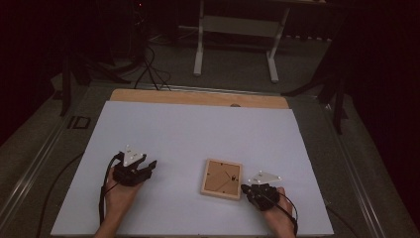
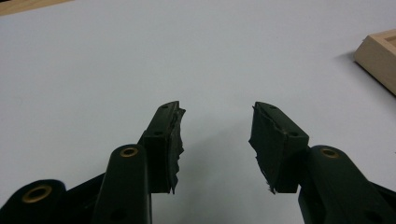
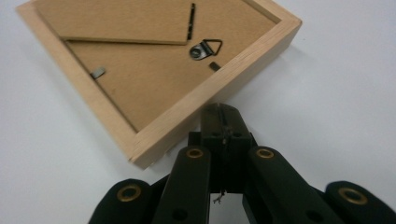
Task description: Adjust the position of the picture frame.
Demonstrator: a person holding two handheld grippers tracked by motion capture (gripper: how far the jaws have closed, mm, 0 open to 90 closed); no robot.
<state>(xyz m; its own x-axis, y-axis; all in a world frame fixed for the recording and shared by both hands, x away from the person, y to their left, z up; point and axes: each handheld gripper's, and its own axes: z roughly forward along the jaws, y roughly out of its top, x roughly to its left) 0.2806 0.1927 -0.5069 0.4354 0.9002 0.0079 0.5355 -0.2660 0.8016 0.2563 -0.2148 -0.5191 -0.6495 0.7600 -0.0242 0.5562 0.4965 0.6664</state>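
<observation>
A square light-wood picture frame (image 1: pixel 222 178) lies face down on the white sheet (image 1: pixel 198 134), its brown backing board, hanging ring and clips facing up. My right gripper (image 1: pixel 244 188) rests just right of it, shut with nothing between its jaws. In the right gripper view, the closed tips of my right gripper (image 3: pixel 220 112) sit against the side of the frame (image 3: pixel 140 70) near one corner. My left gripper (image 1: pixel 150 166) lies well to the left, open and with nothing in it. In the left gripper view, my left gripper (image 2: pixel 217 109) points across bare sheet, with a corner of the frame (image 2: pixel 380 56) at far right.
The white sheet covers a wooden table, whose bare strip (image 1: pixel 198 96) shows along the far edge. Beyond stand a white desk's legs (image 1: pixel 199 49), floor cables (image 1: pixel 151 69) and dark stand legs (image 1: pixel 339 94). Metal rails run along both sides.
</observation>
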